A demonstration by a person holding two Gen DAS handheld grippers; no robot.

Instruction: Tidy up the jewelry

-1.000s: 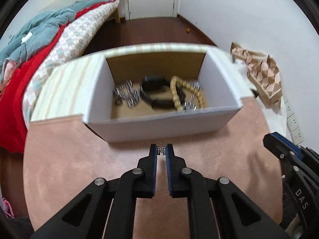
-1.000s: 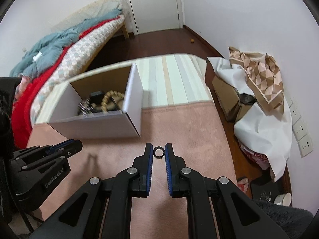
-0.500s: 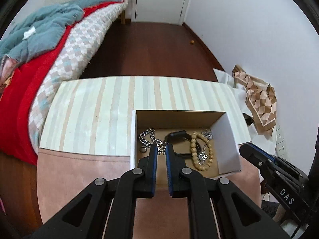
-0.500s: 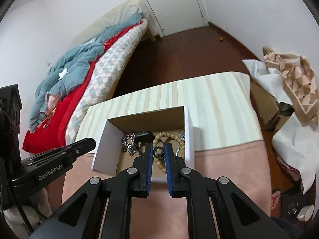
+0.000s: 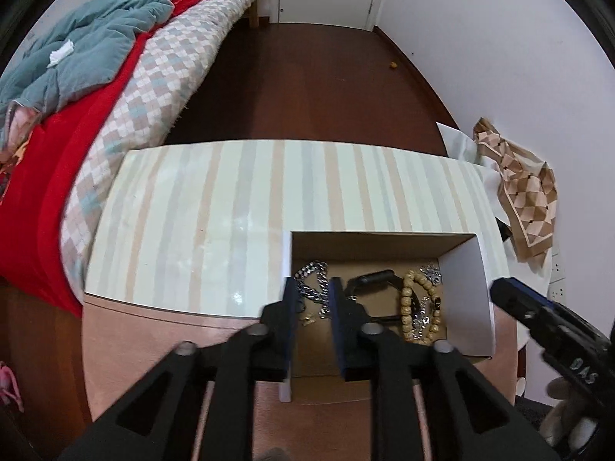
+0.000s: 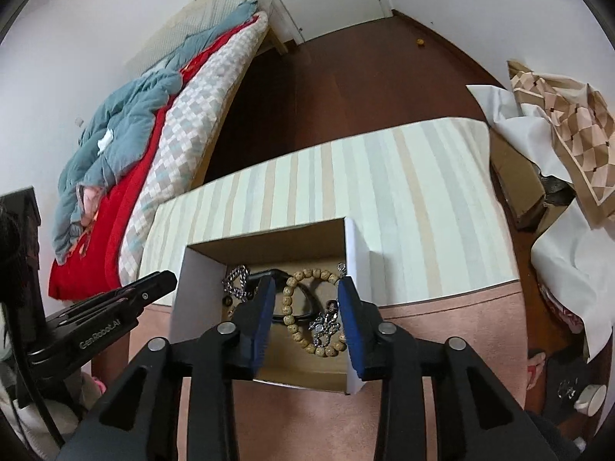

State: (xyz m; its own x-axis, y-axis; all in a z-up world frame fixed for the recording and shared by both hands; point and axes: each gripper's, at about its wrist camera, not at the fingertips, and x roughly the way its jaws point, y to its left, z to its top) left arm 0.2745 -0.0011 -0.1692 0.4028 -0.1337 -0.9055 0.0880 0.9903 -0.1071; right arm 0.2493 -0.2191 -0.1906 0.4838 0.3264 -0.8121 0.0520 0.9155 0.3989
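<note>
An open white cardboard box (image 5: 467, 288) (image 6: 196, 280) stands on the table and holds jewelry: a silver chain (image 5: 313, 282) (image 6: 234, 282), a black band (image 5: 371, 280) (image 6: 300, 313), a wooden bead bracelet (image 5: 417, 315) (image 6: 303, 307), a silver pendant (image 6: 326, 324) and a small gold piece (image 5: 309, 320). A small black ring (image 6: 226, 301) lies near the box's left wall. My left gripper (image 5: 311, 296) hovers over the box's left part, open and empty. My right gripper (image 6: 305, 297) hovers over the box's right part, open wide and empty.
The table has a striped cloth (image 5: 230, 199) at the back and a pink mat (image 6: 442, 330) in front. A bed (image 5: 96, 88) with red and teal covers stands to the left. Papers and a patterned cloth (image 6: 569, 130) lie at the right. Dark wood floor lies beyond.
Both grippers have opened over the box. The small piece the left one held and the black ring the right one held have dropped into the box.
</note>
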